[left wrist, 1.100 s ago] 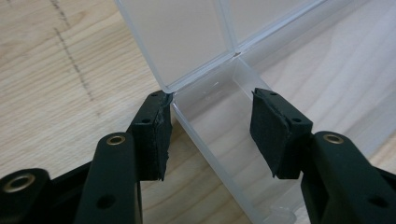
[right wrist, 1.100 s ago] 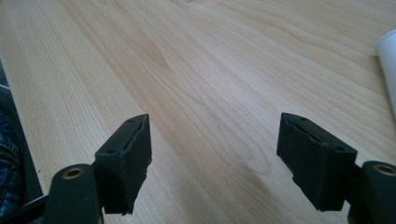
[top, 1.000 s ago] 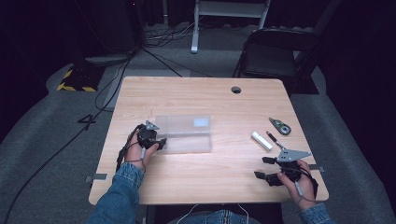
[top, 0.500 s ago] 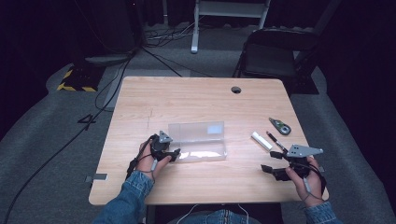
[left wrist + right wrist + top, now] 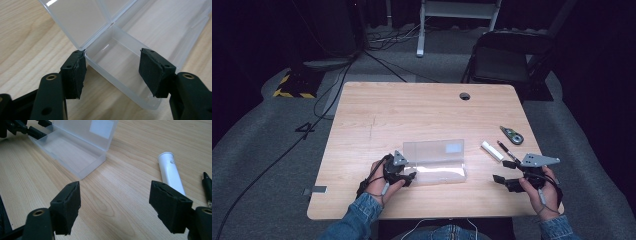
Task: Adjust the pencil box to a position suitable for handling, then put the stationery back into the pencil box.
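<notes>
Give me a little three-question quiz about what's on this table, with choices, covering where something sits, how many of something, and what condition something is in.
1. Where does the white tube lie?
A. Inside the box
B. On the table, to the right of the box
C. On the chair

2. How many small items lie on the table to the right of the clear plastic box?
A. One
B. Three
C. Six

3. How is the box's lid?
A. Open
B. Shut
C. Missing

Answers: 1 B, the tube rests on bare wood beside the pen. 2 B, tube, pen and a small dark oval item. 3 A, the lid stands raised behind the empty tray.
</notes>
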Tool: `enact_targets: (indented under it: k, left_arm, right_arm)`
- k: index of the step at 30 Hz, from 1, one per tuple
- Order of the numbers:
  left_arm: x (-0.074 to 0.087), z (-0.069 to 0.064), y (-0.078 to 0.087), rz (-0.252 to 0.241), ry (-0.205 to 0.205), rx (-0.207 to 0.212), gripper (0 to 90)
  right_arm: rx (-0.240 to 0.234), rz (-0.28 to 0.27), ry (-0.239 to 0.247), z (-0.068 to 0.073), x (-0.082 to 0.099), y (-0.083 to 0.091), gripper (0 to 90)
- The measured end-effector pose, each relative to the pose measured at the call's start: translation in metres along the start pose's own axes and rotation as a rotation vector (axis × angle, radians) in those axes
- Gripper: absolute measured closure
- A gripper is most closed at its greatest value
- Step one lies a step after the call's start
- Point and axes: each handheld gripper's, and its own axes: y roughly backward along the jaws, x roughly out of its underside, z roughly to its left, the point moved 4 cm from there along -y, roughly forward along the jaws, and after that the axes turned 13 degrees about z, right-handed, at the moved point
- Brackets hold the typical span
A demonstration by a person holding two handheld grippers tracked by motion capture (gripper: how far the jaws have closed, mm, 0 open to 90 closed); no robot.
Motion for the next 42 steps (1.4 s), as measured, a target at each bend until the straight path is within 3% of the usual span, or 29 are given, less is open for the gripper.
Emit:
enact_targets:
  k: [9,15,18,19,21,22,27,36,42]
  left_arm:
    - [0.003,-0.023,0.001,0.003,-0.050,0.031,38.2]
    - [0.002,-0.031,-0.001,-0.002,-0.049,0.039,38.1]
    - [0.001,-0.031,0.000,0.001,-0.045,0.046,35.0]
    - [0.001,-0.029,0.001,-0.012,-0.023,0.054,35.0]
    - [0.000,-0.027,0.004,-0.037,-0.020,0.048,31.8]
    - [-0.002,-0.025,0.010,-0.074,-0.007,0.043,32.4]
    - [-0.001,-0.023,0.019,-0.110,-0.003,0.030,33.5]
    - [0.010,-0.015,0.031,-0.112,0.028,0.007,34.3]
    - [0.018,-0.010,0.037,-0.103,0.045,-0.007,34.9]
  right_arm:
    - [-0.006,-0.008,-0.004,0.000,-0.001,0.002,25.9]
    - [-0.002,-0.010,-0.003,-0.001,-0.002,0.003,25.9]
    - [0.001,-0.014,-0.004,-0.001,-0.002,0.004,25.8]
    - [0.002,-0.016,-0.004,-0.002,-0.003,0.004,25.8]
    - [0.003,-0.025,-0.007,-0.003,-0.004,0.006,25.3]
    - [0.003,-0.026,-0.009,-0.004,-0.004,0.006,25.3]
    - [0.009,-0.037,-0.019,-0.008,-0.007,0.009,24.8]
    - [0.034,-0.054,-0.037,-0.022,-0.018,0.016,23.0]
    - [0.066,-0.037,-0.095,-0.042,-0.020,0.021,18.7]
